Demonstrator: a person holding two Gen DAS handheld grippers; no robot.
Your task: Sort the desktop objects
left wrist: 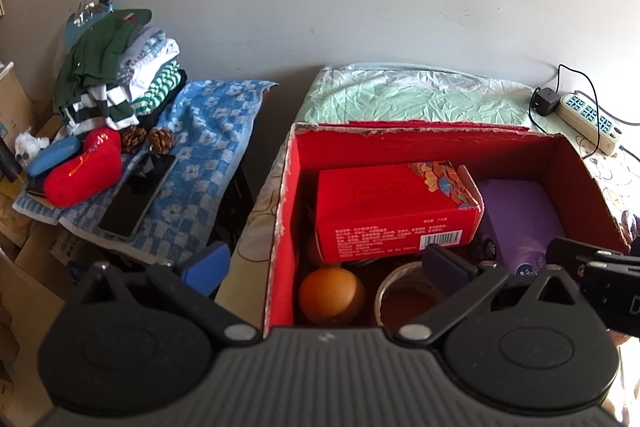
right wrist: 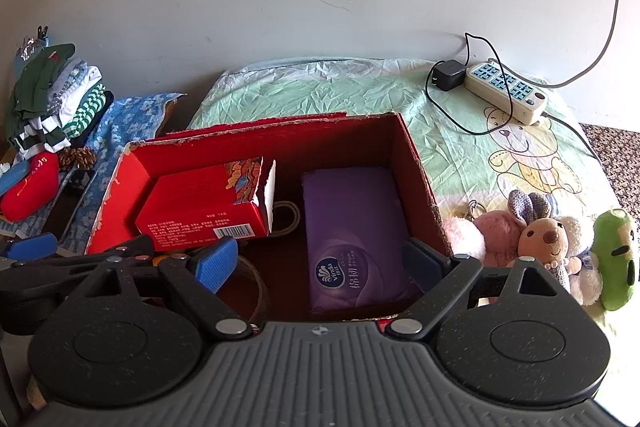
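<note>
An open red cardboard box (left wrist: 286, 187) (right wrist: 420, 171) stands on the bed. Inside lie a red carton (left wrist: 396, 207) (right wrist: 204, 207), a purple tissue pack (left wrist: 520, 215) (right wrist: 352, 235), an orange (left wrist: 332, 295) and a tape roll (left wrist: 404, 297) (right wrist: 260, 291). My left gripper (left wrist: 326, 267) is open and empty, straddling the box's left wall near its front. My right gripper (right wrist: 320, 261) is open and empty over the box's front, above the tissue pack. Several plush toys (right wrist: 548, 239) lie right of the box.
A power strip (right wrist: 506, 93) (left wrist: 588, 119) with a charger lies at the back right of the bed. To the left, a side table with a blue towel (left wrist: 208, 147) holds a phone (left wrist: 138, 195), a red pouch (left wrist: 84, 171), pine cones and folded clothes (left wrist: 116, 75).
</note>
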